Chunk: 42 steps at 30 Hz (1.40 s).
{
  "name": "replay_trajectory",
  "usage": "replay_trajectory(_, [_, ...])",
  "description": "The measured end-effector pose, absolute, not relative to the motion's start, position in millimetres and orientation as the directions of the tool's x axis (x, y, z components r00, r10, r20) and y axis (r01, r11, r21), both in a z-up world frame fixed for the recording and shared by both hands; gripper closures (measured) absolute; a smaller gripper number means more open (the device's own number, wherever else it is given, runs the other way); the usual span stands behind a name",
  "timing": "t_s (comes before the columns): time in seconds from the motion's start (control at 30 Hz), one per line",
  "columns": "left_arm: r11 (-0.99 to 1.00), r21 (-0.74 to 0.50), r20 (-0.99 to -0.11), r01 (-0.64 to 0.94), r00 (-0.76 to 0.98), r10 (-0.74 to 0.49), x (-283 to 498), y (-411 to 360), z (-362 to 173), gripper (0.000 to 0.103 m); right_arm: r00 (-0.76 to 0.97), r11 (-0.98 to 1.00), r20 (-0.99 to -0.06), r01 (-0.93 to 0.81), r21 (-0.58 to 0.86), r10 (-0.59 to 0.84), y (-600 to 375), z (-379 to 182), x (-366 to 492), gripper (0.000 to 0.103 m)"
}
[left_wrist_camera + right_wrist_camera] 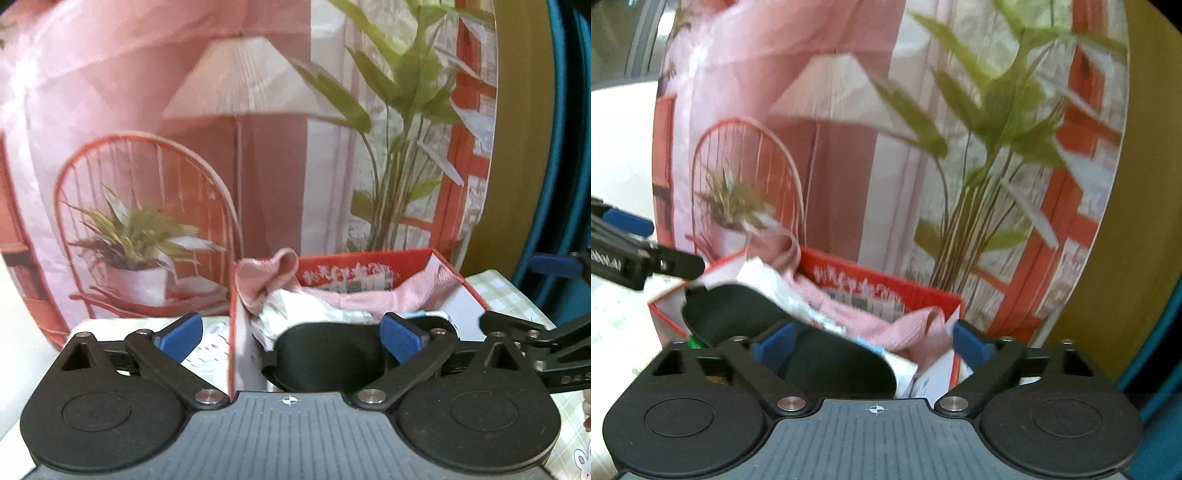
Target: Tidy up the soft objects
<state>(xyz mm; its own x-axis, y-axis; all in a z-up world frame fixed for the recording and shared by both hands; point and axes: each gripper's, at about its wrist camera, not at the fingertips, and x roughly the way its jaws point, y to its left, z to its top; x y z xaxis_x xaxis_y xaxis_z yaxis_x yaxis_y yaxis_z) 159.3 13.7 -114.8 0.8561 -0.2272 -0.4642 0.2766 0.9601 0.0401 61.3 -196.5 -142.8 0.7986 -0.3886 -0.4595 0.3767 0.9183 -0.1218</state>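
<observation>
Left wrist view: the left tool (291, 338) has its blue pads spread wide and grips nothing. Between and beyond them lies a black eye mask (327, 360), at the near end of an open red box (373, 258) on the desk (517, 291). Behind the mask, a white cloth (295, 314) and a pink cloth (275, 282) fill the box, the pink one draped over its rim. A printed backdrop (229, 129) stands behind the box. The right tool's linkage (543, 332) shows at the right edge.

Right wrist view: the right tool (873, 345) is also spread wide, empty. The mask (827, 362) lies just ahead of its left pad, over the box's (886, 284) near side, with the pink cloth (916, 328) and white cloth (775, 284) beside it. The left tool (635, 251) reaches in at the left edge.
</observation>
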Motion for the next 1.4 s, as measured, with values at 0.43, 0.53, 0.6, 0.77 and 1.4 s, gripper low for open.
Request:
replay_trajectory(0.43, [0.977,0.023,-0.358,0.212,0.914,-0.19,78.0,39.2,-45.3,0.0,0.848,0.905,-0.353,0.426,0.008,-0.396,-171.5,-66.7,8.8,0.0])
replay_trajectory(0.53, [0.979,0.045,-0.325,0.197,0.93,-0.172,53.7,42.1,-30.5,0.0,0.854,0.896,-0.334,0.44,0.056,-0.398,-163.8,-49.7,-9.4,0.0])
replay_trajectory(0.6, [0.979,0.058,-0.289,0.193,0.942,-0.169,34.7,43.5,-18.5,0.0,0.858,0.892,-0.332,0.442,0.089,-0.392,-159.8,-39.6,-21.8,0.0])
replay_trajectory(0.77, [0.985,0.072,-0.251,0.158,0.958,-0.136,-3.7,45.6,8.3,0.0,0.862,0.883,-0.3,0.457,0.109,-0.409,-145.2,-15.0,-53.1,0.0])
replay_trajectory(1.4, [0.991,0.043,-0.164,0.125,0.98,-0.116,-60.4,51.1,28.4,0.0,0.872,0.885,-0.249,0.455,0.098,-0.421,-119.8,19.3,-118.5,0.0])
